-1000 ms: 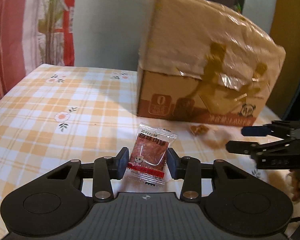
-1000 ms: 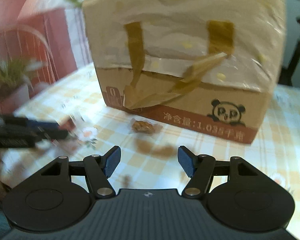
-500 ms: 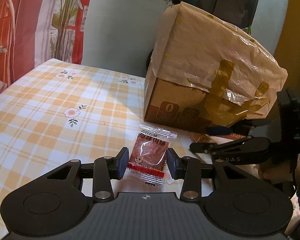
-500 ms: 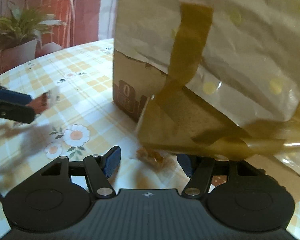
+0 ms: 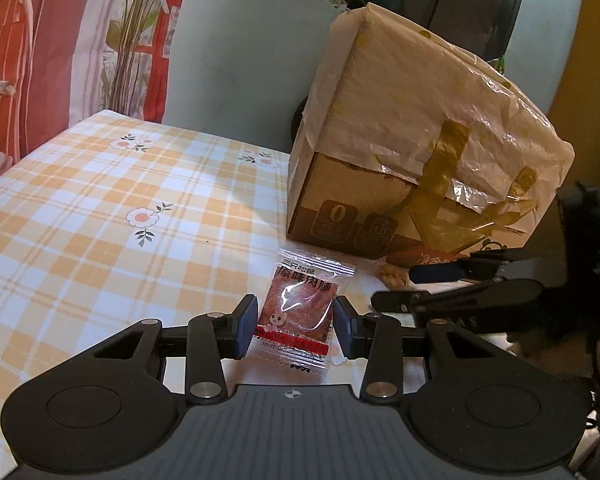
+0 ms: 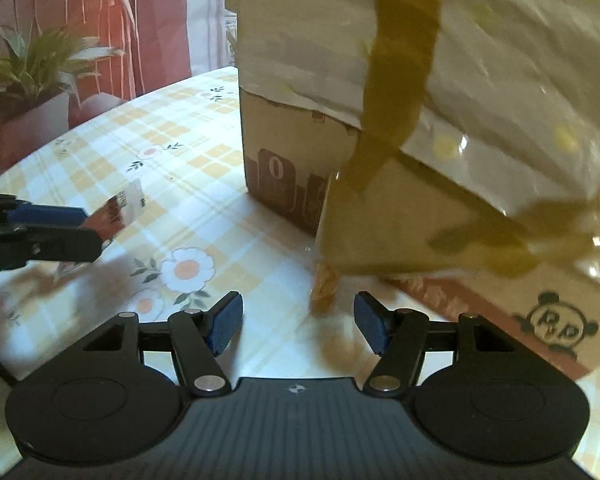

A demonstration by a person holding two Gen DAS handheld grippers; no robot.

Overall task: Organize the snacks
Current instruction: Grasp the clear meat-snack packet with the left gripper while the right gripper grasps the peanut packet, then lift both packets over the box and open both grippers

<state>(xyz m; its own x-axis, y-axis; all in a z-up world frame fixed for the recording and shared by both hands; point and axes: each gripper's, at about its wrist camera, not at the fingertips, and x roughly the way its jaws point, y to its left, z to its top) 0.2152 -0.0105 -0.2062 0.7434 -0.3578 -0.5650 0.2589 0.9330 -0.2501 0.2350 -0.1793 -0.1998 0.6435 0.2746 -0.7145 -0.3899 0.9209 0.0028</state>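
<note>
Left gripper [image 5: 295, 326] closed with both blue pads pressed against the sides of a red snack packet [image 5: 300, 314], held upright above the table; right gripper [image 6: 298, 322] low over the tabletop, jaws spread wide with nothing between them, fingers levelled toward the box

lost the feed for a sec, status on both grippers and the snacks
Left gripper shut on red snack packet. Right gripper open, closing in on small brown snack at foot of cardboard box. Loose tape flap overhangs it.
</note>
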